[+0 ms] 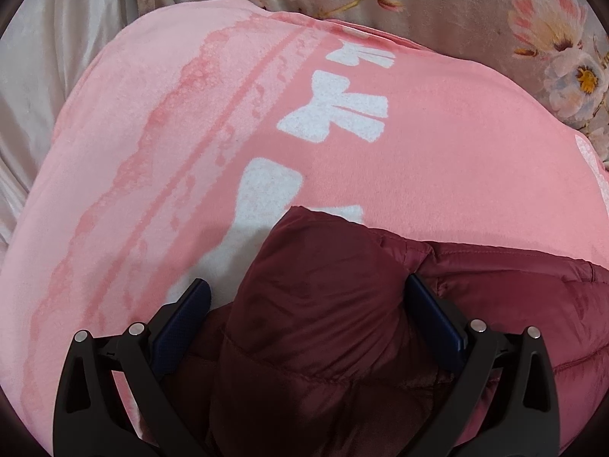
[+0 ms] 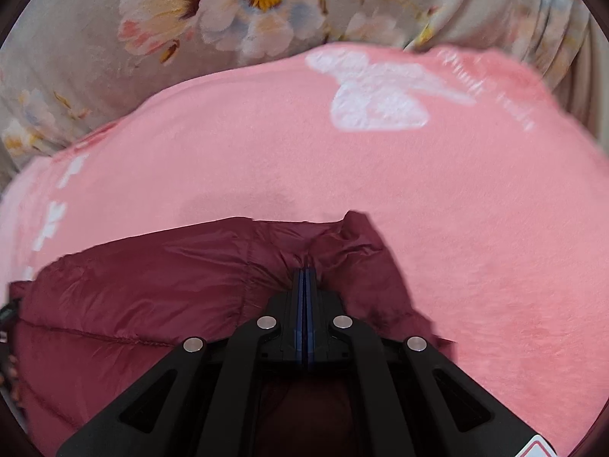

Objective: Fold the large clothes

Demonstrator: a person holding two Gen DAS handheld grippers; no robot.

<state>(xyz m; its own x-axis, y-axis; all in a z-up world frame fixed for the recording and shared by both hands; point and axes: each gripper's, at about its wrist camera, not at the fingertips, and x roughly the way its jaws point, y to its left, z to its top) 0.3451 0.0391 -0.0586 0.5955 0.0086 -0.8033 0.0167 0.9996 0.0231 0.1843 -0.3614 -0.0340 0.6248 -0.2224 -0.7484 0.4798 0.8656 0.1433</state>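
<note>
Jacket (image 1: 327,327), maroon and quilted, lies on a pink blanket (image 1: 160,160) printed with white bows; a bulged fold of it rises toward the left wrist camera, and its edge runs across the lower half of the right wrist view. Beyond the blanket is a floral sheet (image 2: 95,87), grey with pale blossoms. Left gripper (image 1: 309,293) stands spread wide, its blue pads either side of the jacket's bulge, the right pad touching the fabric and the left one clear of it. Right gripper (image 2: 305,272) is clamped nearly together, pinching a puckered bit of the jacket near its corner.
</note>
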